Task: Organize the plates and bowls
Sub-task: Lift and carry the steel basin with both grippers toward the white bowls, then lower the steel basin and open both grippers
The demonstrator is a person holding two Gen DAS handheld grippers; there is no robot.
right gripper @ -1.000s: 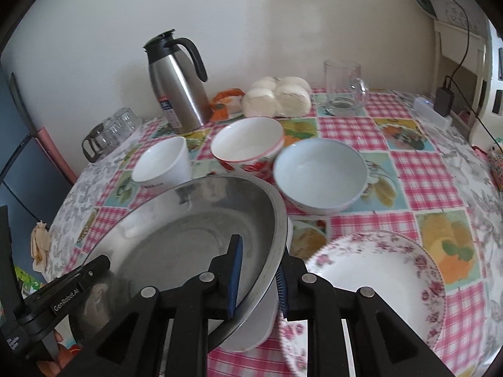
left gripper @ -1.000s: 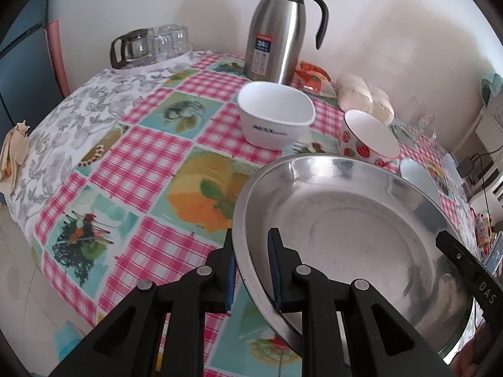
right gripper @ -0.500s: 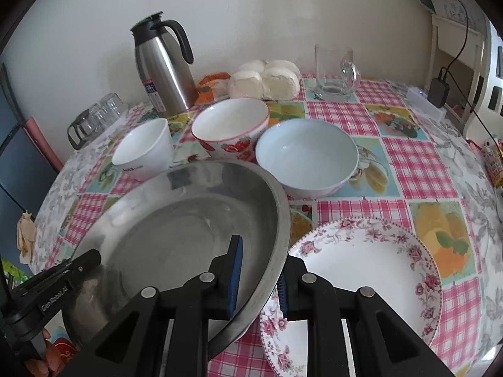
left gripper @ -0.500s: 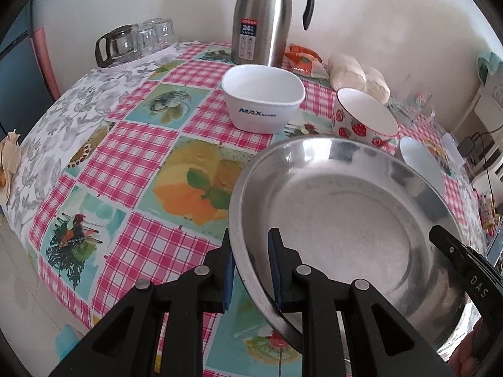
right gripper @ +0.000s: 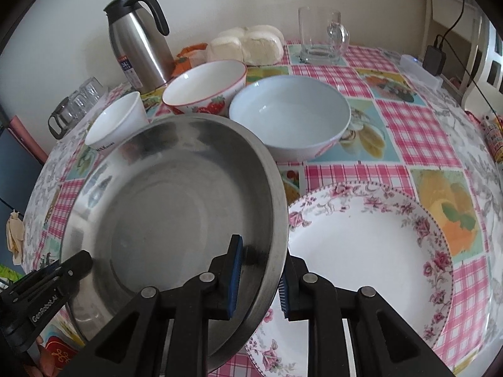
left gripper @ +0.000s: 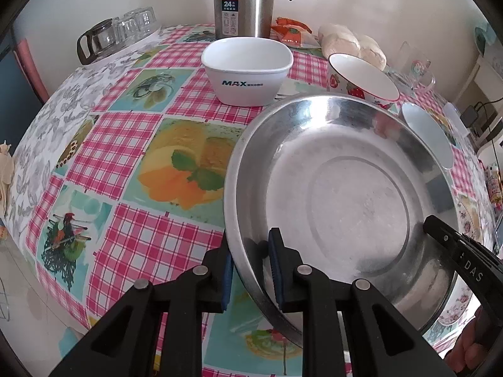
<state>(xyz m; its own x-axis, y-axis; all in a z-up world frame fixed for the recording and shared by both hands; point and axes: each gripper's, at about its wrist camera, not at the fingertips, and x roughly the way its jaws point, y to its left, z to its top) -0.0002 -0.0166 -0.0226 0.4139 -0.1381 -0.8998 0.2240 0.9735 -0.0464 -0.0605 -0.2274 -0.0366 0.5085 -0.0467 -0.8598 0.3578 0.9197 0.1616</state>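
A large steel basin (left gripper: 345, 194) is held above the table by both grippers. My left gripper (left gripper: 251, 270) is shut on its left rim. My right gripper (right gripper: 261, 276) is shut on its right rim; the basin (right gripper: 176, 213) fills the left of the right wrist view. A floral plate (right gripper: 371, 251) lies on the table just right of the basin, partly under it. Behind stand a white square bowl (left gripper: 248, 69), a strawberry bowl (right gripper: 204, 88) and a pale blue bowl (right gripper: 289, 116).
A steel thermos (right gripper: 138, 37), a bag of buns (right gripper: 248, 44), a glass mug (right gripper: 320, 34) and small glasses with a glass pot (left gripper: 119, 34) stand along the back by the wall. The checked tablecloth (left gripper: 132, 144) covers a round table. A charger (right gripper: 435, 56) sits far right.
Both grippers have carried the basin forward and lower over the table. The bowls and the floral plate appear closer and larger.
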